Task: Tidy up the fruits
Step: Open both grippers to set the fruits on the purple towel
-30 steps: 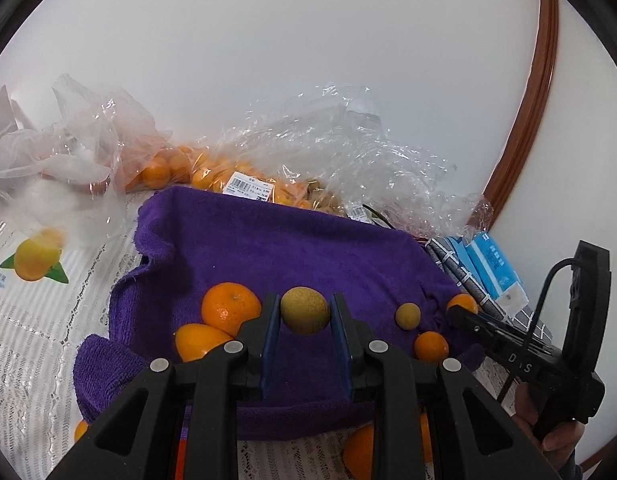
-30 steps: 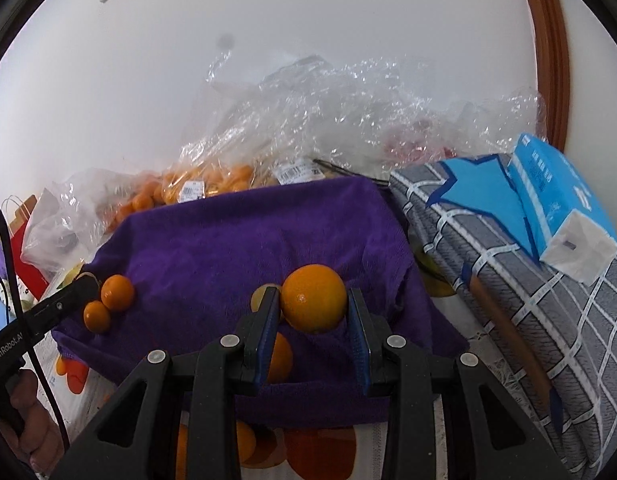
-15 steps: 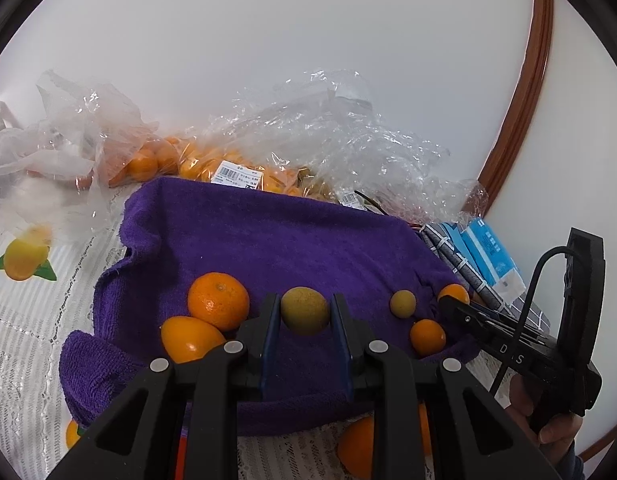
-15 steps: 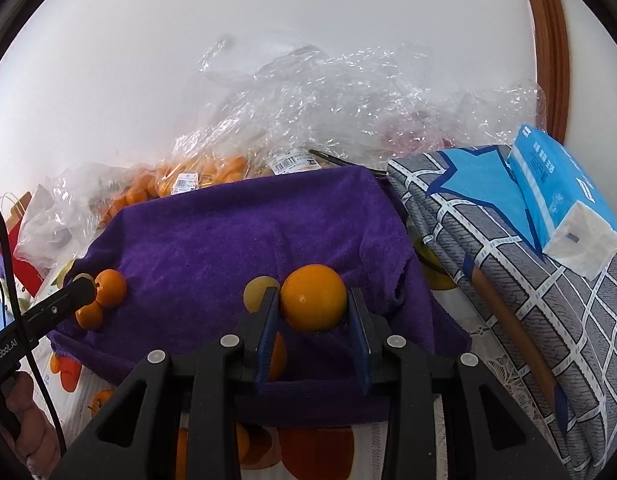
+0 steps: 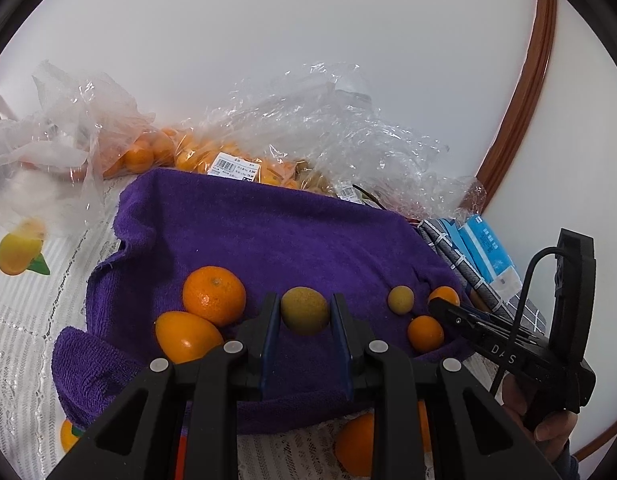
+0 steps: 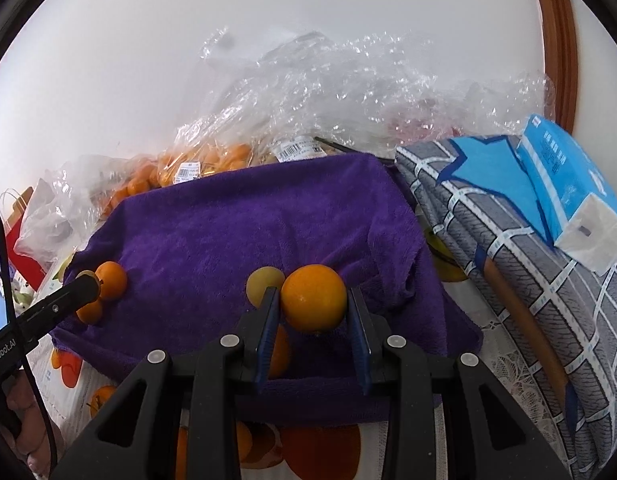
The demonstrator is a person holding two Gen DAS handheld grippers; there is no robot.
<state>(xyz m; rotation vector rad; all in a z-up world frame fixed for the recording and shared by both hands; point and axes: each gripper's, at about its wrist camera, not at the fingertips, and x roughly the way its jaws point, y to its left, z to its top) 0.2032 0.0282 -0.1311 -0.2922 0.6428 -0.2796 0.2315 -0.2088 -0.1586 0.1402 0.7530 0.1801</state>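
Observation:
My left gripper (image 5: 305, 314) is shut on a yellow-green fruit (image 5: 305, 315), held over the front of a purple towel (image 5: 268, 236). Two oranges (image 5: 214, 295) lie on the towel just left of it. A small yellow-green fruit (image 5: 400, 299) and two small oranges (image 5: 425, 333) lie to its right. My right gripper (image 6: 313, 300) is shut on an orange (image 6: 313, 298) over the towel's (image 6: 248, 232) front right part. A yellow-green fruit (image 6: 264, 282) sits just behind its left finger. Two small oranges (image 6: 110, 275) lie at the towel's left edge.
Clear plastic bags of oranges (image 5: 244, 160) lie behind the towel against the white wall. A grey checked cloth (image 6: 508, 248) with a blue tissue pack (image 6: 568, 184) lies to the right. The tablecloth (image 5: 24, 304) has printed fruit pictures.
Both grippers have moved slightly forward and lower over the towel, each still holding its fruit. The fruits on the towel have not moved.

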